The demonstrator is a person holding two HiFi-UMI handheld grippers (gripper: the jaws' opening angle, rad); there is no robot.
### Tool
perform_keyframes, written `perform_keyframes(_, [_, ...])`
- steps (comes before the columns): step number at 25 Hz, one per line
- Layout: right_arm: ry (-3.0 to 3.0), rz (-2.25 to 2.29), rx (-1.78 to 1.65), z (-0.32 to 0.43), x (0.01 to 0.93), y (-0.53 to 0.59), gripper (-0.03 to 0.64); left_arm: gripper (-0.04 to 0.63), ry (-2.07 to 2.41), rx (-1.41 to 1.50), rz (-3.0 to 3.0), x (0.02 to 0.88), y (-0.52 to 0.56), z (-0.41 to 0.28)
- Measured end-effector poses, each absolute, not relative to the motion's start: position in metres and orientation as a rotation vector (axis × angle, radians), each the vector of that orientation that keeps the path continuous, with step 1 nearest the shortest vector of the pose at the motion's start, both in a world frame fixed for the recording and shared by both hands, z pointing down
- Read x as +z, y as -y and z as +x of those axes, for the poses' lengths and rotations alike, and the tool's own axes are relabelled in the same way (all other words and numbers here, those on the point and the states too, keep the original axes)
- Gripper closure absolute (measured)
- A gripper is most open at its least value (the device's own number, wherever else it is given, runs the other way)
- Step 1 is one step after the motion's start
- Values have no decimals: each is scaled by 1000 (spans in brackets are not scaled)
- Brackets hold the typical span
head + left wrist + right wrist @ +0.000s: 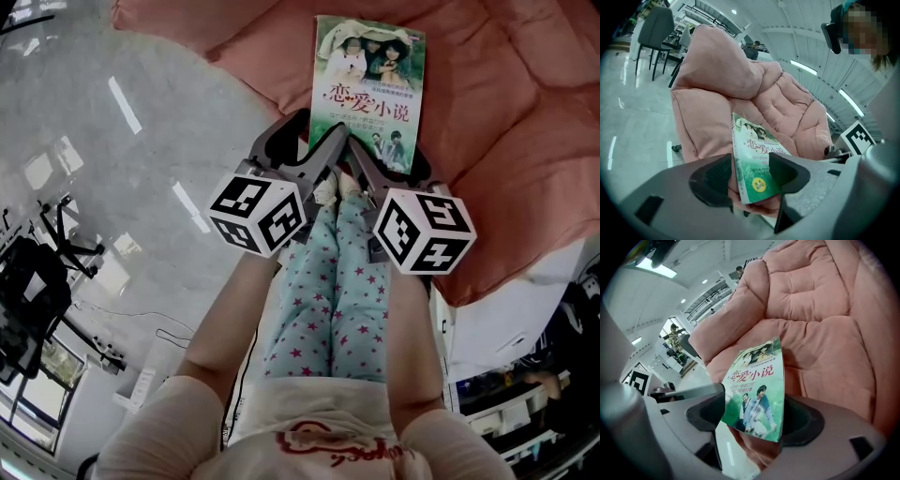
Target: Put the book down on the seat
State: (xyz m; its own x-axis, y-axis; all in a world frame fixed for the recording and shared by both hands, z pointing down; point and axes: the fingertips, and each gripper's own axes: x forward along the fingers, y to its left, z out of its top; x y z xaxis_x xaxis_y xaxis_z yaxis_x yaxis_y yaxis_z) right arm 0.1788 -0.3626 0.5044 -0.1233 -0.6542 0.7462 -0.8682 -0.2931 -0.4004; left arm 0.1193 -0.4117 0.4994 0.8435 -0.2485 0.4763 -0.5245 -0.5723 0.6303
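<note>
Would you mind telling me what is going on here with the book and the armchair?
A person holds a gripper in each hand at the near end of a green paperback book, which appears to lie on the pink armchair's seat. The left gripper and right gripper both stand open, fingers either side of the book without pressing it.

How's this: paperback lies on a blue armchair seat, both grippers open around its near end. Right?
No: the armchair seat is pink, not blue; the head view shows it. The paperback lies on it, left gripper and right gripper open around its near end.
</note>
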Motion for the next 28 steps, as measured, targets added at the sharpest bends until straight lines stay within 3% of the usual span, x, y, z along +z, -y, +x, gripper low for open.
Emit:
perform_keyframes(14, [1695, 1891, 1362, 175, 487, 342, 250, 359, 565, 422, 2104, 487, 385, 100])
perform_keyframes(28, [1900, 1954, 1100, 161, 363, 335, 252, 360, 549, 238, 2029, 384, 357, 90])
